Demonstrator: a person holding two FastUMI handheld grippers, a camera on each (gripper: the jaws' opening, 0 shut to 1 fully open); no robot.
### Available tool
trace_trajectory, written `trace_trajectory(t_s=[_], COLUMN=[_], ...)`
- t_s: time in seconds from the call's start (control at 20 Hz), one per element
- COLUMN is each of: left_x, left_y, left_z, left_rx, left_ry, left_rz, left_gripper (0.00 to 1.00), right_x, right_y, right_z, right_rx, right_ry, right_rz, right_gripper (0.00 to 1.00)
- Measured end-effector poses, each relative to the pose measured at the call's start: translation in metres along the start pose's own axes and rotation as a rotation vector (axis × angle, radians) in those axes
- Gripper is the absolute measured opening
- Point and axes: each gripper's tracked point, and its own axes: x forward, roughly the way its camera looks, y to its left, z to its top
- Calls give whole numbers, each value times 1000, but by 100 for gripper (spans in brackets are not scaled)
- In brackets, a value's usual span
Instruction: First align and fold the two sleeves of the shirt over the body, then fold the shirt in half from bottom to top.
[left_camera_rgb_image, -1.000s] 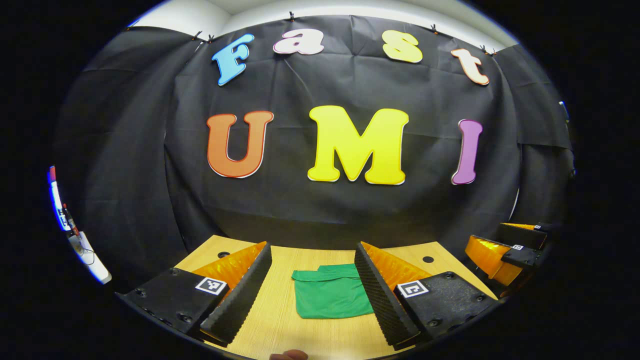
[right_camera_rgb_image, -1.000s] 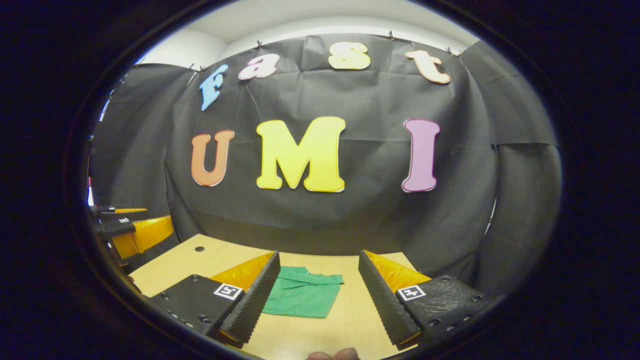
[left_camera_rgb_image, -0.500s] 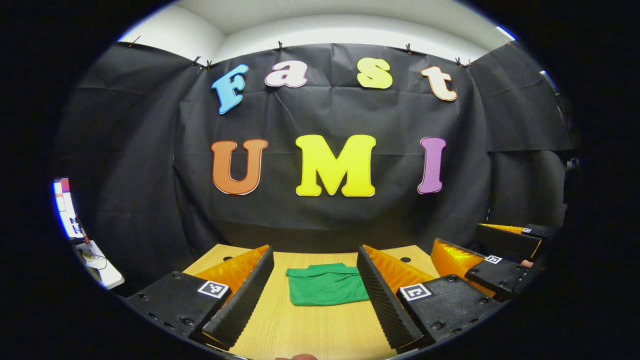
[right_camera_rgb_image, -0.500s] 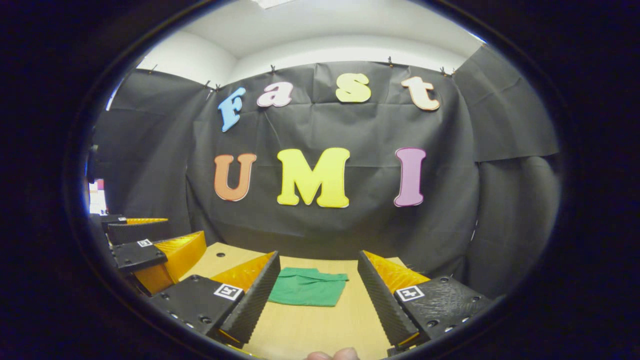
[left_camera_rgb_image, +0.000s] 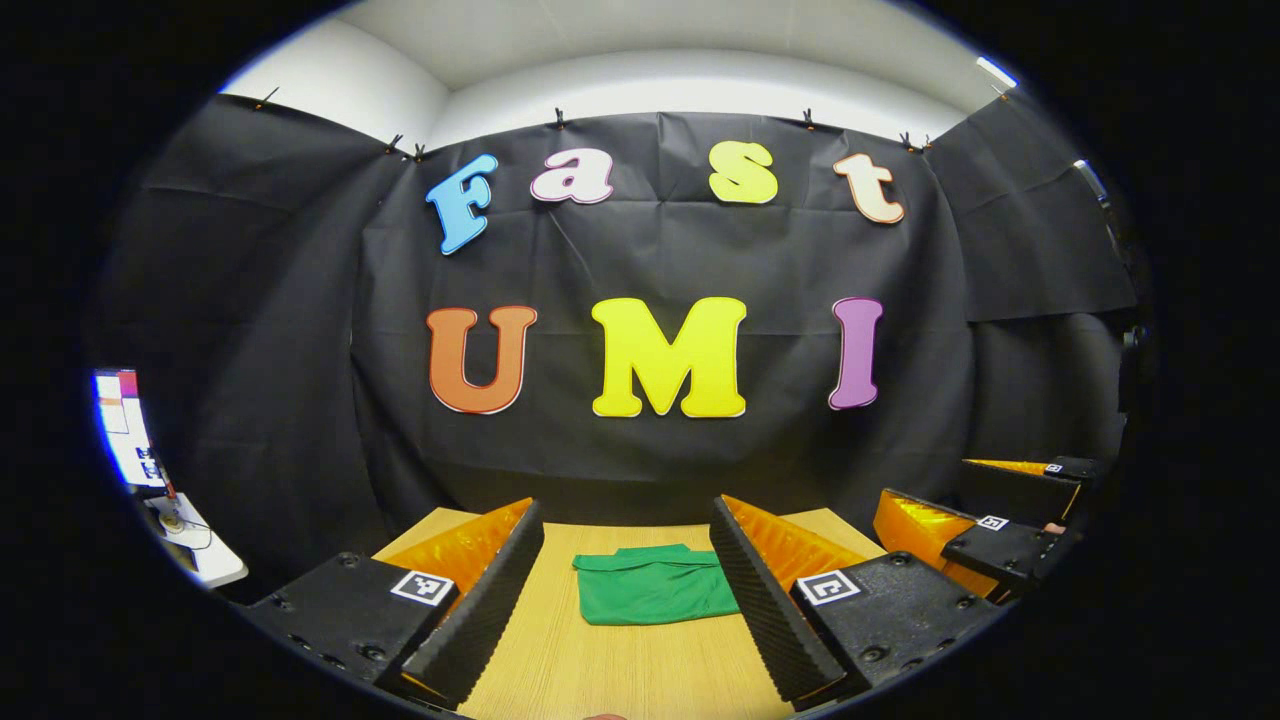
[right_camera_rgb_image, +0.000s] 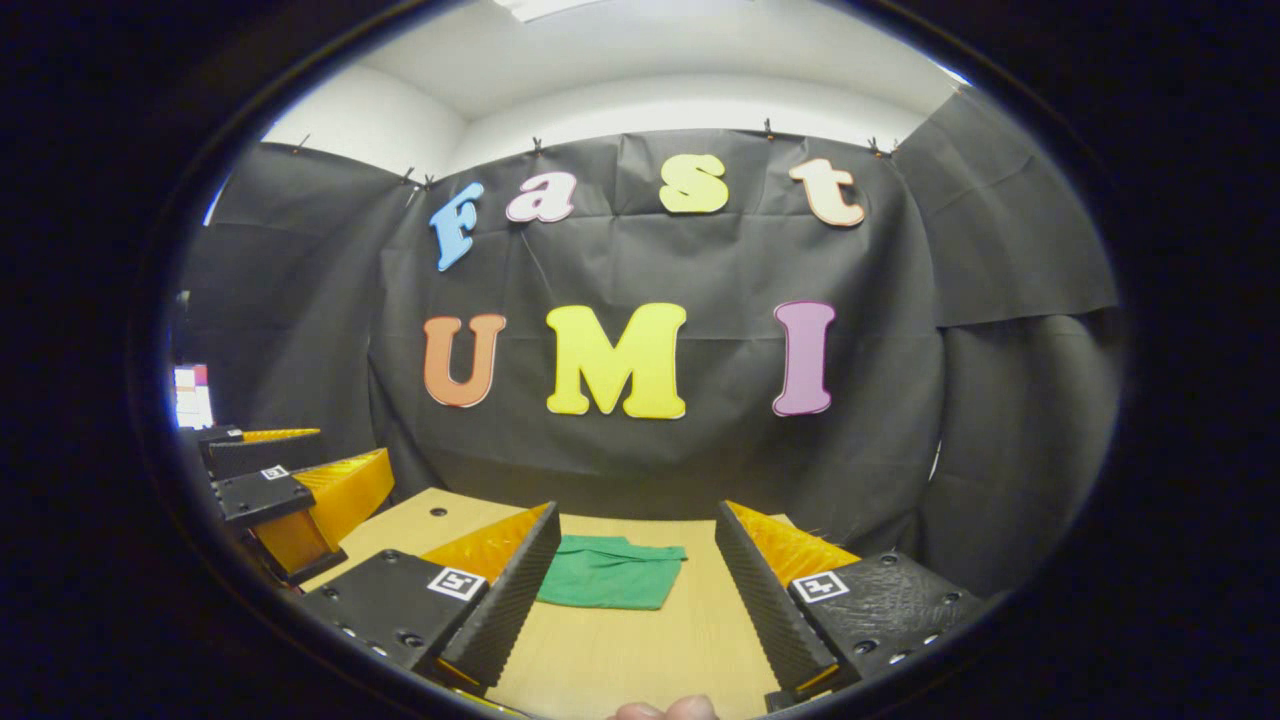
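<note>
The left tool (left_camera_rgb_image: 625, 600) is held above the near part of the worktop (left_camera_rgb_image: 620, 670) with its two fingers spread wide and nothing between them. The right tool (right_camera_rgb_image: 630, 590) hangs the same way, fingers wide apart and empty. Each also shows in the other's view: the right tool sits at the far right edge of the left gripper view (left_camera_rgb_image: 985, 515), and the left tool at the left edge of the right gripper view (right_camera_rgb_image: 300, 480). Both are well clear of the cloth.

Past the fingertips, the shirt (left_camera_rgb_image: 652, 585) lies flat on the wooden worktop, toward its far side and close to the black cloth wall (left_camera_rgb_image: 650, 460). In the right gripper view the shirt (right_camera_rgb_image: 612, 573) reads as a compact green rectangle. No sleeve sticks out to either side, and a doubled edge runs along its far side, so I judge the sleeves are already folded over the body and the bottom-to-top fold is done too. From these pictures the task looks finished, or very nearly so; at most a small straightening of the far edge, which is a little uneven at the far left corner, might be left. I cannot tell how neatly the layers line up underneath.

Around it, the worktop carries a small round hole (right_camera_rgb_image: 436, 516) at its far left. A lit screen (left_camera_rgb_image: 120, 425) stands off to the left beyond the worktop, with a small white shelf (left_camera_rgb_image: 200, 555) below it. Nothing lies between the tools and the shirt.
</note>
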Motion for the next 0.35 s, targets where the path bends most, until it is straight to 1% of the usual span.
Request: trace_trajectory(t_s=[0.1, 0.2, 0.35], left_x=[0, 3, 6], left_y=[1, 1, 2], left_z=[5, 5, 3], left_rx=[10, 11, 5], left_ry=[-5, -6, 0], left_rz=[4, 7, 14], left_gripper=[100, 99, 100], right_x=[0, 0, 3], right_y=[2, 2, 2], right_z=[3, 7, 8], right_rx=[3, -4, 6], right_ry=[-7, -18, -23], right_rz=[1, 2, 0], right_gripper=[97, 95, 97])
